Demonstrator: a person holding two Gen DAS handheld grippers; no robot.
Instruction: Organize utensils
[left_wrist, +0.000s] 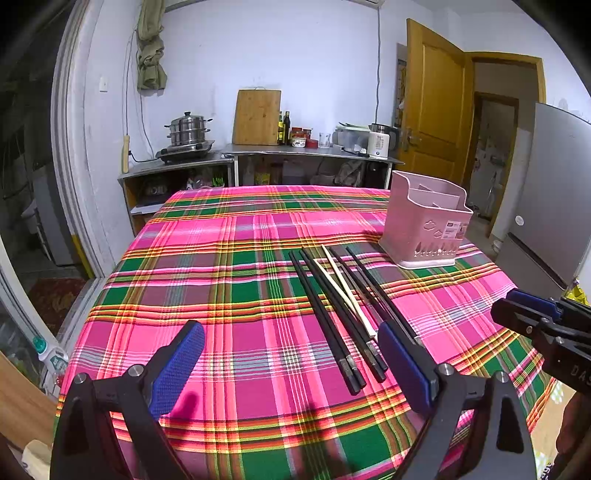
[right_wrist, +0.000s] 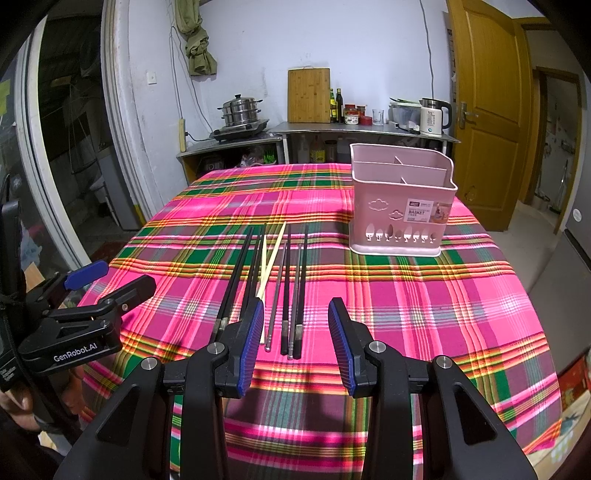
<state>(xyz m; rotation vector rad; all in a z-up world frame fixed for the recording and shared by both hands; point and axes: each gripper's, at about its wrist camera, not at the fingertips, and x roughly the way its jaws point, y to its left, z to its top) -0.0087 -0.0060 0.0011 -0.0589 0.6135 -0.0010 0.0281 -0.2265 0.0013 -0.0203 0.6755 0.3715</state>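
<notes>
The chopsticks lie side by side on the tabletop, just ahead of the right hand-held gripper, their butt ends nearest its fingertips. That gripper stands wide and empty. The left hand-held gripper is also spread wide and holds nothing, with the chopsticks ahead and to its right. The pink basket stands farther ahead, to the right. The sticks look light, stiff and thin, the dark ones probably slick; pinching one near the thick butt end seems safest.
</notes>
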